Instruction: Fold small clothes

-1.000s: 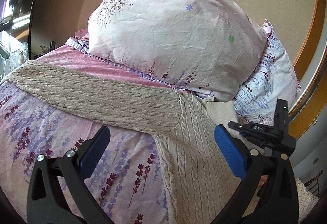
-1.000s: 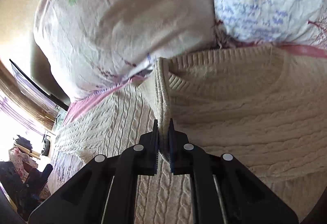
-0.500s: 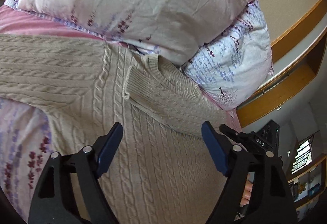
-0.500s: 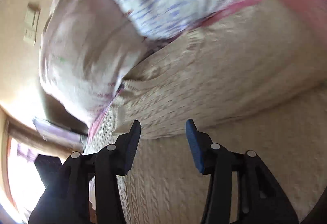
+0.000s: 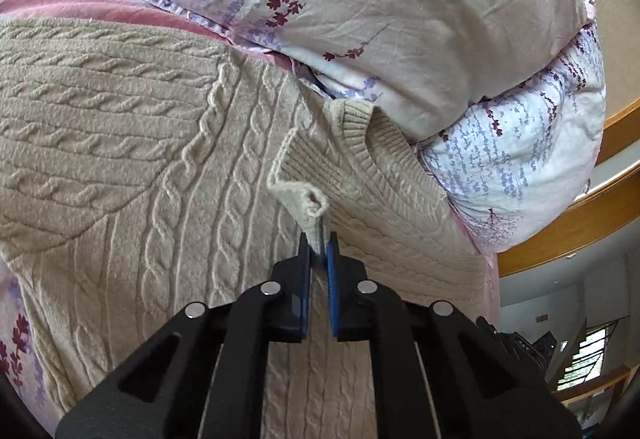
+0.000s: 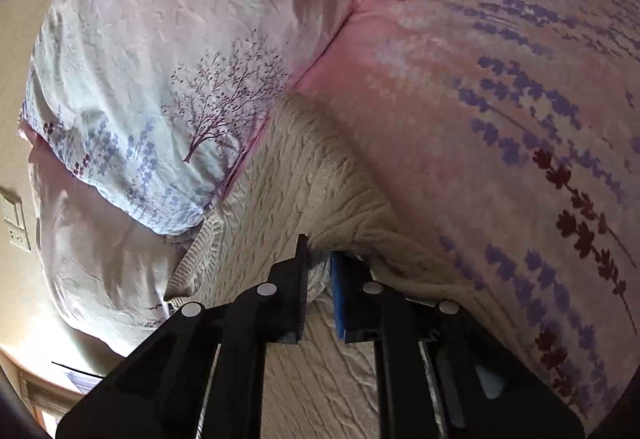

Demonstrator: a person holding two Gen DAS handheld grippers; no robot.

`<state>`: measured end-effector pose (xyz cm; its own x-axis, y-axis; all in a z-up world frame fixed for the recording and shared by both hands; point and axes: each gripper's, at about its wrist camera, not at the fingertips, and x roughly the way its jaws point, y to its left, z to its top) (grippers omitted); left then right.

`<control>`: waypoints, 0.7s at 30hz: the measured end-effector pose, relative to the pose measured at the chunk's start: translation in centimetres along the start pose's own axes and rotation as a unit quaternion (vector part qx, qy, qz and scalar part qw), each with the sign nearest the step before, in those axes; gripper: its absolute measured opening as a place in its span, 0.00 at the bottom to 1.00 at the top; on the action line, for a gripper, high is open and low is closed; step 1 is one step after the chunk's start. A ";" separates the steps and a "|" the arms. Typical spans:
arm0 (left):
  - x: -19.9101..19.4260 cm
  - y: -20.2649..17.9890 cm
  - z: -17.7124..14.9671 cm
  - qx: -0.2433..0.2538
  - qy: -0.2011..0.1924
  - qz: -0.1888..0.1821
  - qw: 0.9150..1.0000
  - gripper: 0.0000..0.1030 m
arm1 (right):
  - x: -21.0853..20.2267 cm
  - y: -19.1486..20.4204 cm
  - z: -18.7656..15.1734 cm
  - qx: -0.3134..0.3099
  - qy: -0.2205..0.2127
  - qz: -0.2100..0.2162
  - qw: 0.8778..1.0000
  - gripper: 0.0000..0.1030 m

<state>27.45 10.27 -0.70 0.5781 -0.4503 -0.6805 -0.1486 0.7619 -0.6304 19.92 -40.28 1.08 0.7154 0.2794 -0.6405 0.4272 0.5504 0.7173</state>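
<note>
Bedding in pink and lavender print is spreading across the mattress, with two floral pillows [image 5: 400, 19] stacked against the tan wall at its head. Lying flat on the bedspread [image 6: 520, 99] is a beige cable-knit sweater [image 5: 140, 159], its ribbed neckline [image 5: 384, 147] tucked right up against the pillows, so its long axis is running from the pillows down toward the foot of the bed. On the left, one sleeve [image 5: 80, 79] is stretching out sideways across the bed, at right angles to the body.

Moving rightward, the left gripper [image 5: 319, 243] is pinching a ribbed cuff [image 5: 308, 195] that is lying over the chest just below the neckline; its blue pads are nearly together with the knit bunched between them. I judge this cuff belongs to the other sleeve, folded in over the body.

Further right, the right gripper [image 6: 319, 259] is closing narrowly on the sweater's outer edge [image 6: 340, 223], where the knit meets the bedspread. Gripping there is probably meant to let the side be lifted and carried inward.
</note>
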 end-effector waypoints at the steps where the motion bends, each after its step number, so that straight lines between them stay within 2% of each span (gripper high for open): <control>1: 0.3 0.2 0.1 0.003 -0.006 0.010 1.000 0.07 | 0.1 -0.1 -0.4 0.006 -0.002 -0.001 1.000 0.10; 6: 0.7 0.3 0.5 0.012 -0.018 0.025 0.999 0.07 | 0.4 1.5 -1.3 -0.029 -0.008 -0.032 0.999 0.10; 8: 0.7 0.6 0.6 0.005 -0.010 0.018 1.000 0.10 | 0.2 1.9 -1.5 -0.042 -0.003 -0.041 0.998 0.13; 9: 0.3 0.7 0.5 0.008 -0.006 0.013 1.000 0.10 | -0.1 1.9 -1.6 -0.048 -0.001 -0.044 0.998 0.16; 10: -0.3 0.9 0.2 0.011 -0.004 0.007 1.000 0.13 | -0.6 2.0 -1.8 -0.052 0.000 -0.050 0.997 0.24; 11: -1.3 1.2 -0.1 0.013 -0.003 0.001 1.000 0.23 | -0.9 2.2 -2.1 -0.056 0.000 -0.054 0.997 0.28; 12: -2.6 1.7 -0.3 0.015 -0.006 -0.001 1.000 0.30 | -1.5 2.3 -2.3 -0.062 0.000 -0.057 0.996 0.40; 13: -4.0 2.3 -0.5 0.016 -0.012 0.003 1.000 0.49 | -2.0 2.7 -2.7 -0.071 -0.006 -0.064 0.995 0.52; 14: -5.6 3.1 -0.7 0.015 -0.022 0.010 1.000 0.58 | -2.6 3.0 -3.0 -0.080 -0.013 -0.066 0.995 0.54; 18: -12.1 7.9 -0.7 -0.012 -0.063 0.028 0.998 0.59 | -3.7 5.7 -4.5 -0.151 -0.034 -0.063 0.986 0.54; 21: -15.8 12.1 -0.4 -0.056 -0.083 0.050 0.994 0.59 | -2.2 8.9 -6.0 -0.212 -0.011 -0.046 0.976 0.55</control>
<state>16.19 26.40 2.22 0.6796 -0.2845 -0.6762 -0.2946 0.7384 -0.6067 18.82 -31.31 7.23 0.6988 0.1992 -0.6870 0.2257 0.8500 0.4760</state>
